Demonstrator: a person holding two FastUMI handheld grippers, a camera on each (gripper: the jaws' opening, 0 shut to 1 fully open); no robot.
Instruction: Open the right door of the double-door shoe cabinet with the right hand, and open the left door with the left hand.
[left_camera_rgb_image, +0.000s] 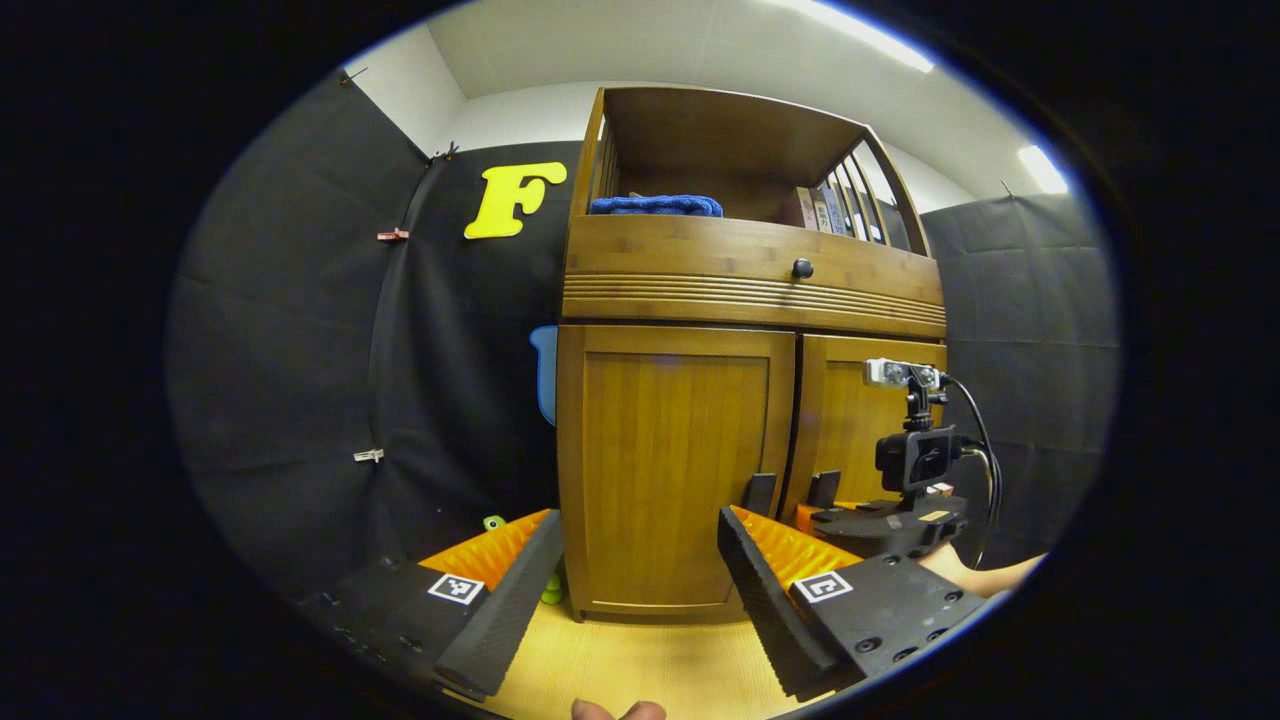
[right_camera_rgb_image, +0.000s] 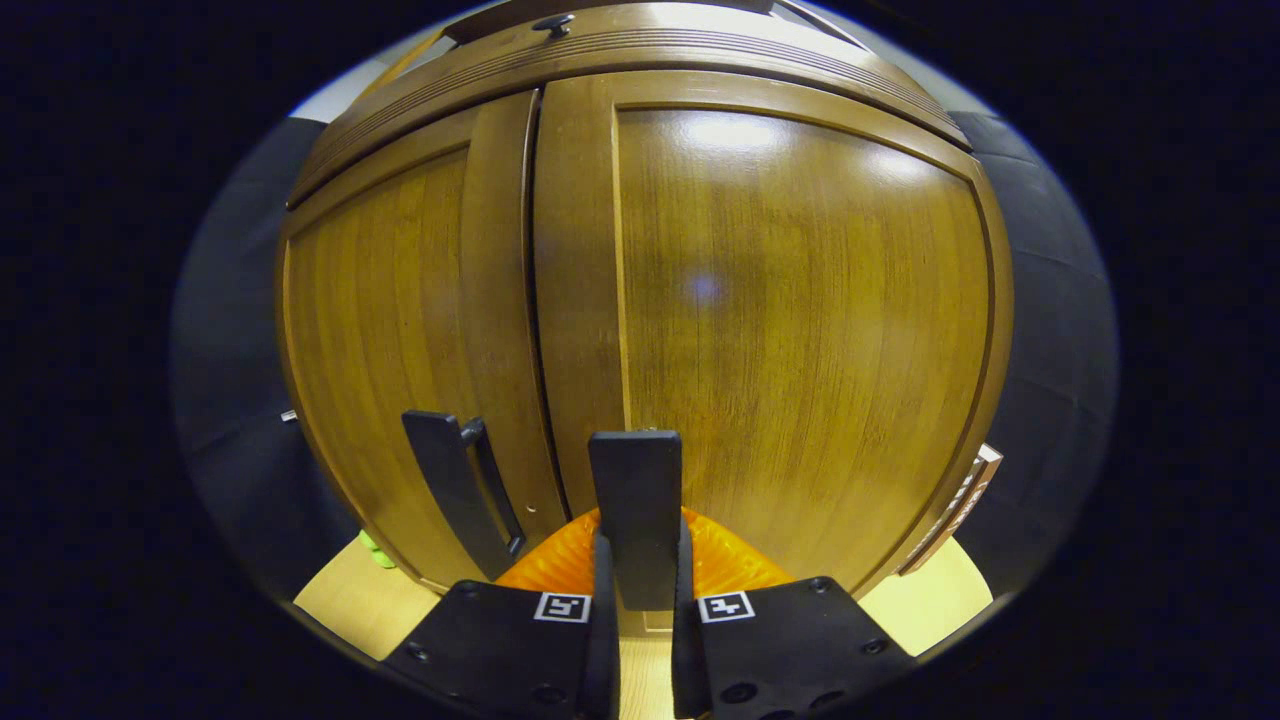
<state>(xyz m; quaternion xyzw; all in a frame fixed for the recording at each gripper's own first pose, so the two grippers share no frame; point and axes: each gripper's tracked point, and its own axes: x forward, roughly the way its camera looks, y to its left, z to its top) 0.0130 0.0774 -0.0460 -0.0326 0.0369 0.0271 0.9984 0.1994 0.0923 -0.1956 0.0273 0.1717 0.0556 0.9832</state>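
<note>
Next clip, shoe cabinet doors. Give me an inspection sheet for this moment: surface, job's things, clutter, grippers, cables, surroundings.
Surface: pale wood-grain floor under the cabinet.
Job's things: right door and left door both look closed; each has a dark handle near the centre seam.
Clutter: blue cloth and books on the top shelf; small green item beside the cabinet.
Grippers: right gripper closed on the right door handle; left gripper open, short of the left door.
Cables: black cable on the right gripper's camera mount.
Surroundings: black cloth walls, ceiling lights.
</note>
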